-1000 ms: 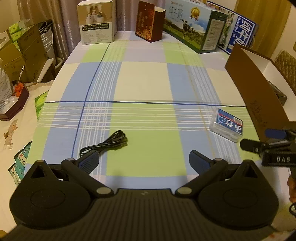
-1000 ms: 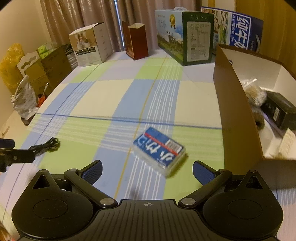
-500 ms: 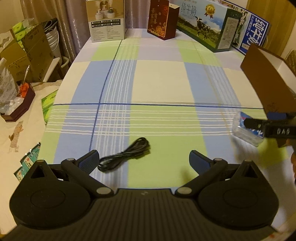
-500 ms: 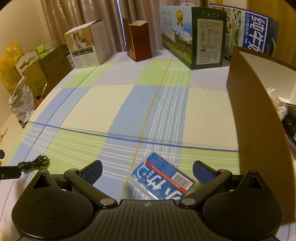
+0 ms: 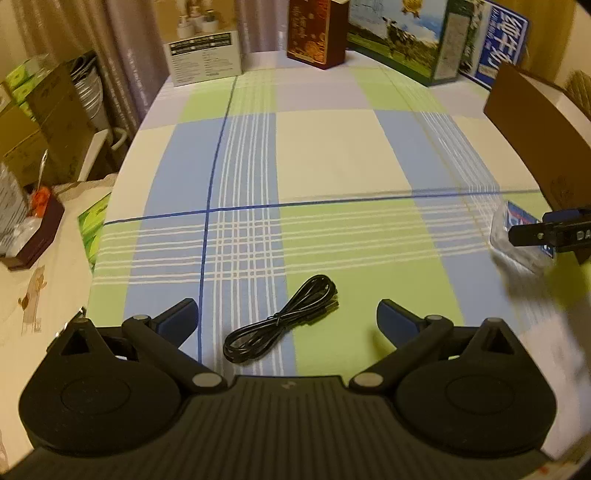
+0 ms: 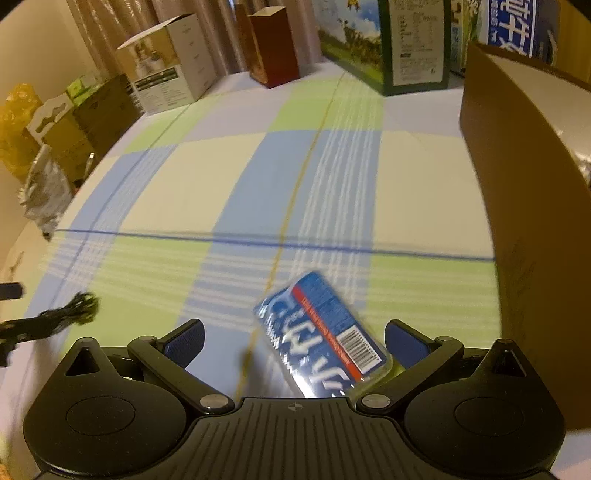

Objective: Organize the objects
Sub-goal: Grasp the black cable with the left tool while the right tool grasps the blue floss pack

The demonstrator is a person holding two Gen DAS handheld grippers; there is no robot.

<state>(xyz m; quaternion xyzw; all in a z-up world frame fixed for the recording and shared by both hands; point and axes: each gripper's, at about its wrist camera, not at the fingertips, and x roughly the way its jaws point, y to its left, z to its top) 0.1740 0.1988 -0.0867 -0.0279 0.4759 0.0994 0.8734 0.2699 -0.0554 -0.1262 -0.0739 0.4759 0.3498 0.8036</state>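
A coiled black cable (image 5: 282,325) lies on the checked tablecloth between the open fingers of my left gripper (image 5: 286,319), which touches nothing. The cable (image 6: 74,308) also shows at the left edge of the right wrist view. A blue pack in a clear plastic case (image 6: 321,334) lies flat between the wide-open fingers of my right gripper (image 6: 295,338), closer to the right finger. In the left wrist view the same pack (image 5: 524,236) sits at the far right, partly hidden by the right gripper's fingertips.
An open brown cardboard box (image 6: 517,177) stands along the table's right side. Several cartons stand at the far end: a white box (image 5: 203,59), a dark red box (image 5: 316,33) and a green milk carton (image 5: 406,33). Clutter and boxes (image 5: 33,147) sit off the left edge.
Both grippers have moved forward and down. The cable now lies between the left fingers and the blue pack between the right fingers. Both stay open.
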